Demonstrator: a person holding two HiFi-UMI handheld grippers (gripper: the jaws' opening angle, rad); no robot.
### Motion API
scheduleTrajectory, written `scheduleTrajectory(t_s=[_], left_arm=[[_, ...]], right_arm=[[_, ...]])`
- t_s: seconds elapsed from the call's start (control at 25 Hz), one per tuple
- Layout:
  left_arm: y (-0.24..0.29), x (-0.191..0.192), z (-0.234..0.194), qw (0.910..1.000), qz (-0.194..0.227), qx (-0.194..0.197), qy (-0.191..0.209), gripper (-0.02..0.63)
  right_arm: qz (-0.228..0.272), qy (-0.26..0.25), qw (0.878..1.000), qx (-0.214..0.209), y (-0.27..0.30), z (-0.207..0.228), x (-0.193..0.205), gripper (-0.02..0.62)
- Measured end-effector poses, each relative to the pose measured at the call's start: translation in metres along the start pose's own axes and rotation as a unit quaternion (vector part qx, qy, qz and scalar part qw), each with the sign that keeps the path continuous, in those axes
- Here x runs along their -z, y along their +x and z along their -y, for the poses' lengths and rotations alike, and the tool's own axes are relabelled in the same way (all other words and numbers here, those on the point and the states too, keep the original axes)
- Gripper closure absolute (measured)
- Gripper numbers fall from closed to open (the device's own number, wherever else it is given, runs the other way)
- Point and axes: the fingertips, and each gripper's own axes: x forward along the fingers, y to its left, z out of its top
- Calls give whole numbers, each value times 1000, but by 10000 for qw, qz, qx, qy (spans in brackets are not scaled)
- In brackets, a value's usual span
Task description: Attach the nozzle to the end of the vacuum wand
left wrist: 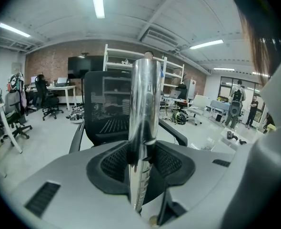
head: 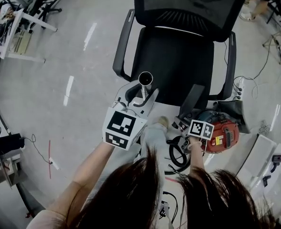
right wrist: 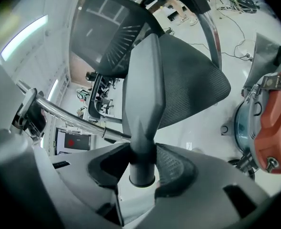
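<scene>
Two grippers, both clamped. L gripper (left wrist: 141, 160) grasps the vacuum wand (left wrist: 145, 104): a shiny chrome tube, upright, its open round end up, in front of the black office chair (head: 178, 56). R gripper (right wrist: 141, 168) grasps the nozzle (right wrist: 143, 80) at its round collar: dark grey plastic, flat, widening body, aimed at the chair seat. Nozzle & wand are apart, not joined. A red vacuum body (head: 224, 136) is on the floor beside R gripper.
</scene>
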Motion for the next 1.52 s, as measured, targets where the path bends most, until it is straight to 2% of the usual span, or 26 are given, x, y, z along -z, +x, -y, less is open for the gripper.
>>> scheduleTrajectory(t_s=[0.32, 0.48, 0.68, 0.88, 1.08, 1.32, 1.52], left_arm=[[-23, -1, 22, 9991, 79, 374, 166, 451], [-38, 0, 28, 9989, 64, 417, 199, 453], [-59, 0, 30, 9979, 262, 537, 238, 451], [-81, 5, 30, 9972, 337, 608, 275, 453], [-110, 12, 33, 9955, 447, 760, 345, 453], [-144, 23, 36, 9931, 527, 961, 427, 453], [-161, 29, 35, 9912, 588, 1087, 472, 453]], right_arm=[[399, 197, 9989, -158, -33, -47, 12, 420], [542, 198, 9982, -186, -49, -68, 23, 420], [791, 320, 9959, -317, -66, -95, 33, 420], [977, 188, 9944, -343, -77, -120, 45, 420], [1390, 320, 9882, -556, -91, -150, 54, 422], [1564, 167, 9861, -543, -87, -172, 81, 423], [1989, 335, 9765, -759, -93, -193, 92, 423]])
